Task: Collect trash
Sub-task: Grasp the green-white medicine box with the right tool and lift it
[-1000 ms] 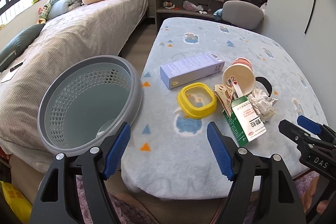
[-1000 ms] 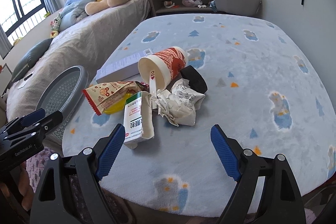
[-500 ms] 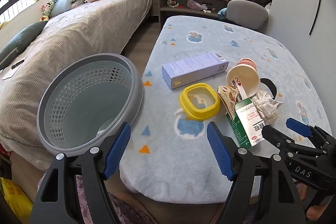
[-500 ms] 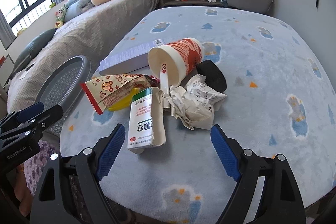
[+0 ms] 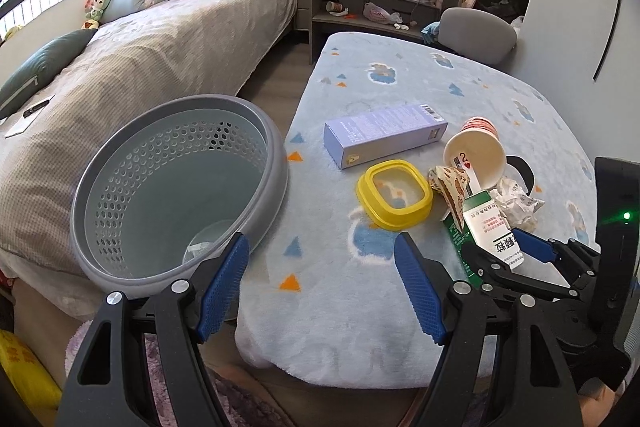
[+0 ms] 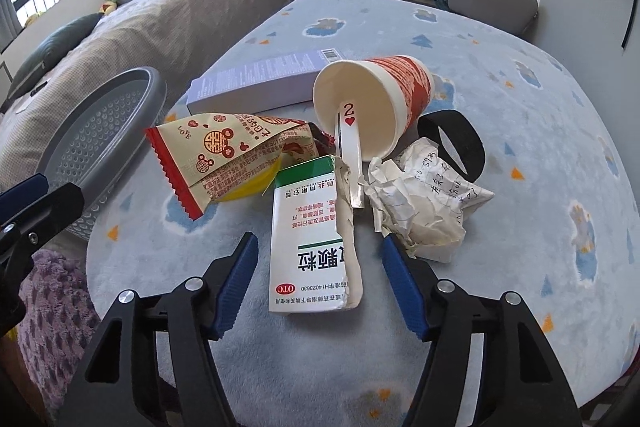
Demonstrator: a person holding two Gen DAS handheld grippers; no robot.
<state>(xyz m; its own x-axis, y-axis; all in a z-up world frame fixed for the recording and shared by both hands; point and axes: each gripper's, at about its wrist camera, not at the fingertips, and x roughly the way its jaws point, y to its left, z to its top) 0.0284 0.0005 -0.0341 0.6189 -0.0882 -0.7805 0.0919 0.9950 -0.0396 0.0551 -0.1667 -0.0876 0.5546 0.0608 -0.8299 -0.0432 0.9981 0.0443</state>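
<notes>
1. Beside the medicine box [image 6: 316,235], on its bed side, the grey perforated basket [image 5: 256,163] stood against the edge of the blue blanketed table [image 5: 400,75], its mouth wide and nearly bare inside.
2. Beyond the medicine box lay a lilac carton [image 6: 256,83] and a tipped paper cup [image 6: 384,103] with a playing card [image 6: 347,143] sticking out of it.
3. Just past the box's torn top sat a snack wrapper [image 6: 224,151] over a yellow lid [image 5: 394,195], and on the box's other side a crumpled paper [image 6: 424,203] touched a black band [image 6: 452,139].
4. Around the medicine box, the right gripper [image 6: 316,263] had come in closer than a second before and its jaws had just been narrowing; the box lay between them, with a gap visible at each pad, so it was not yet gripped. This probably meant the first pickup was about to begin.
5. Between the box and the basket, the left gripper [image 5: 320,283] hung released and empty.
6. From the box toward the basket, the route looked open apart from the left gripper; the table's near edge was close.
</notes>
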